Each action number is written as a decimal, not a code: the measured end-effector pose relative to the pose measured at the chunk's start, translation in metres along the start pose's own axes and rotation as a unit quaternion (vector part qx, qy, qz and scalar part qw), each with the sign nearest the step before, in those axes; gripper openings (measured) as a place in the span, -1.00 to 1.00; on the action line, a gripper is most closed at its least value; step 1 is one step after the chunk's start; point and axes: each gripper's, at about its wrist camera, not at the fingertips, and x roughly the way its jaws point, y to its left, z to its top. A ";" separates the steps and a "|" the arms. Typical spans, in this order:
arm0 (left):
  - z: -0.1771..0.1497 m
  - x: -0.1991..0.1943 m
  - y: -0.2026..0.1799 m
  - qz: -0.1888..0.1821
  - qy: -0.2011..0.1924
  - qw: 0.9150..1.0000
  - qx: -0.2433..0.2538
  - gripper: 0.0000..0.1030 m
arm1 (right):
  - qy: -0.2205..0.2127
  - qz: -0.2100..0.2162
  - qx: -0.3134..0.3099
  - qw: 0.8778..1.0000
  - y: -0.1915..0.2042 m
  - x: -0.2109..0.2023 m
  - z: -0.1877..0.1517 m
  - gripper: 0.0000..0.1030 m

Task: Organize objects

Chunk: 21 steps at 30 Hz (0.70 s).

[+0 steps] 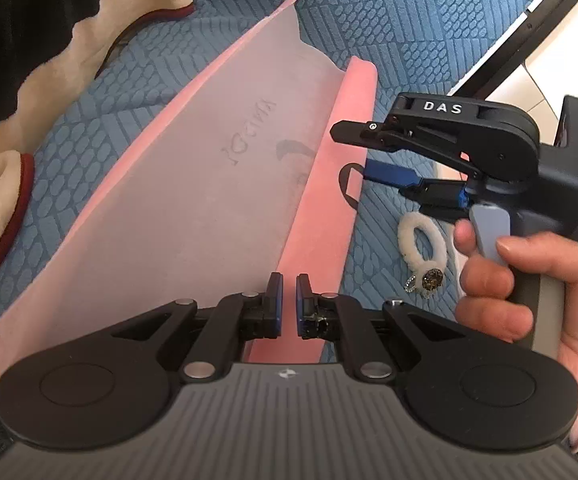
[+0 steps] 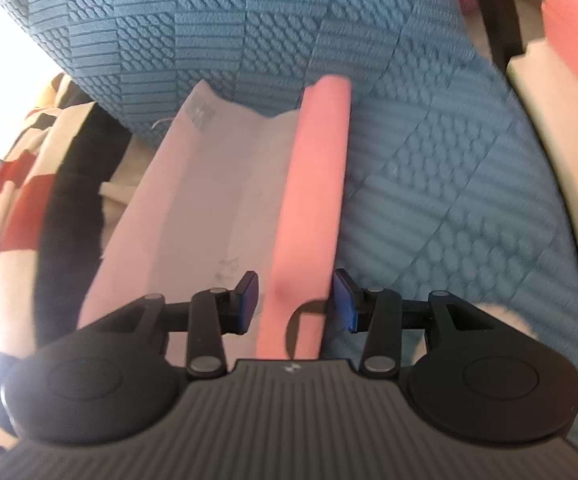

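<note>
A pink translucent pouch (image 1: 193,184) lies open on the blue quilted cover (image 1: 369,12). My left gripper (image 1: 289,300) is nearly shut on the pouch's near pink edge. My right gripper (image 1: 363,148) comes in from the right, open, its jaws around the pouch's pink rim and black loop (image 1: 347,184). In the right wrist view the pink rim (image 2: 313,208) runs between the open fingers of the right gripper (image 2: 295,300). A white fuzzy hair tie with a beaded charm (image 1: 423,248) lies on the cover right of the pouch.
A cream, red and black fleece blanket (image 1: 29,92) lies at the left and shows in the right wrist view (image 2: 21,200). The bed's dark edge (image 1: 529,28) and pale floor are at the upper right. A cream and pink cushion (image 2: 561,80) is at the right.
</note>
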 end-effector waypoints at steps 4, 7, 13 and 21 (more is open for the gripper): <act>0.002 0.000 0.002 0.004 -0.004 1.000 -0.004 -0.82 | 0.027 0.030 0.008 0.999 0.003 0.003 -0.005 -0.26; 0.004 0.000 0.009 -0.003 -0.007 1.000 -0.021 -0.82 | 0.042 0.042 0.005 0.998 0.006 0.003 -0.010 -0.75; 0.004 -0.005 0.012 -0.013 -0.014 0.999 -0.032 -0.82 | 0.044 0.014 -0.040 0.998 0.016 -0.002 -0.018 -0.88; -0.006 -0.016 -0.011 -0.046 -0.033 0.998 0.013 -0.72 | 0.044 0.007 -0.027 0.999 0.005 -0.009 -0.023 -0.89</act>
